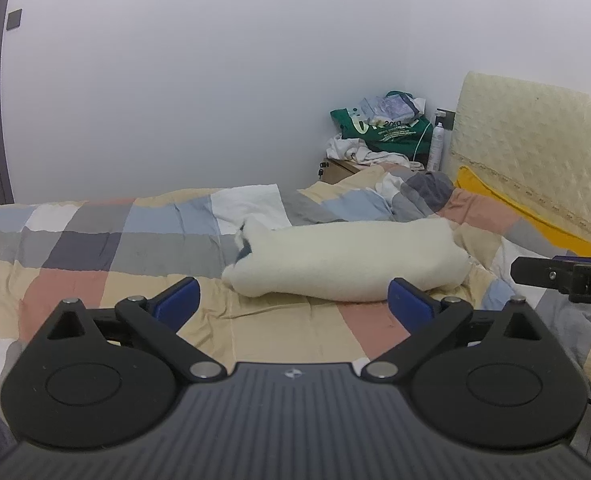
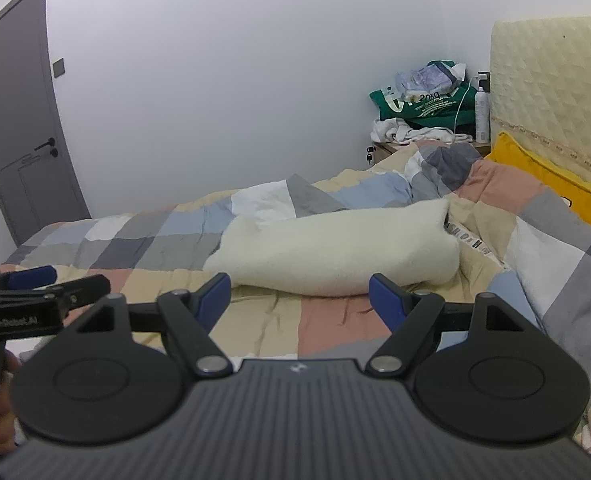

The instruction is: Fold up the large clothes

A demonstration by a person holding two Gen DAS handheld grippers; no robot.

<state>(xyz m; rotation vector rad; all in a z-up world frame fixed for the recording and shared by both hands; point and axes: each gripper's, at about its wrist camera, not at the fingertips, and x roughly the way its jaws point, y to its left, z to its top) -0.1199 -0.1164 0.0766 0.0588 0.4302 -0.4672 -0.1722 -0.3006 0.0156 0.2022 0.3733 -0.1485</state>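
A cream fleece garment [image 1: 347, 258] lies folded into a thick bundle on the checked bed cover [image 1: 95, 236]. It also shows in the right wrist view [image 2: 335, 252]. My left gripper [image 1: 293, 300] is open and empty, held just short of the bundle's near edge. My right gripper [image 2: 299, 294] is open and empty, also just short of the bundle. The left gripper shows at the left edge of the right wrist view [image 2: 35, 284]. Part of the right gripper's body shows at the right edge of the left wrist view [image 1: 567, 276].
A bedside cabinet [image 2: 387, 148] with a green bag [image 2: 423, 106], white clothes and a spray bottle [image 2: 481, 116] stands in the far corner. A quilted cream headboard [image 2: 555, 92] and a yellow pillow [image 2: 543, 176] are at the right. A grey door [image 2: 15, 140] is at the left.
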